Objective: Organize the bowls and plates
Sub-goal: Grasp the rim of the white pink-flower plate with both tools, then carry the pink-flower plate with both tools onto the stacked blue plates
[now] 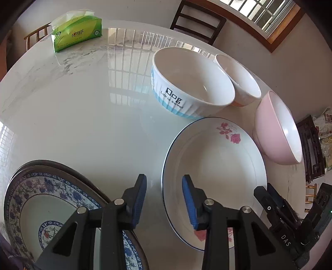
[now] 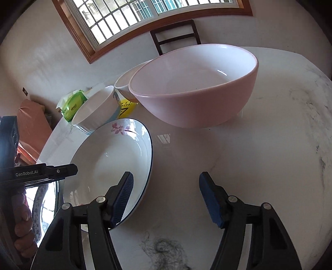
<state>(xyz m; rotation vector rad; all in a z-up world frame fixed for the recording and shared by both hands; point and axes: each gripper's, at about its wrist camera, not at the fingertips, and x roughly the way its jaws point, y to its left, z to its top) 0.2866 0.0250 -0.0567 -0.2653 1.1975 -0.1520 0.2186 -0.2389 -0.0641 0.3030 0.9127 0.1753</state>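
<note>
- Left wrist view: left gripper (image 1: 164, 199), fingers apart, holds nothing; only here, at 7 o'clock, the glossy blue-patterned round plate (image 1: 41, 199). The rose-printed white plate (image 1: 215, 166) lies at 4 o'clock.
- Right wrist view: right gripper (image 2: 166, 197), fingers apart; smooth pink round bowl (image 2: 195, 87) at 12 o'clock on the marble table (image 2: 269, 145).

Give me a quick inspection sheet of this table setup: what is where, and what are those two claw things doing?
Surface: glossy white marble table, grey veining.
Job's things: rose plate; blue-patterned plate lying on another dark-rimmed plate; "Dog" bowl; small white bowl; pink bowl. All empty.
Clutter: green tissue pack; a yellow item behind the bowls, unclear.
Grippers: left gripper open, over the rose plate's near rim; right gripper open, holding nothing.
Cables: nothing seen.
Surroundings: dark chair, barred window.
</note>
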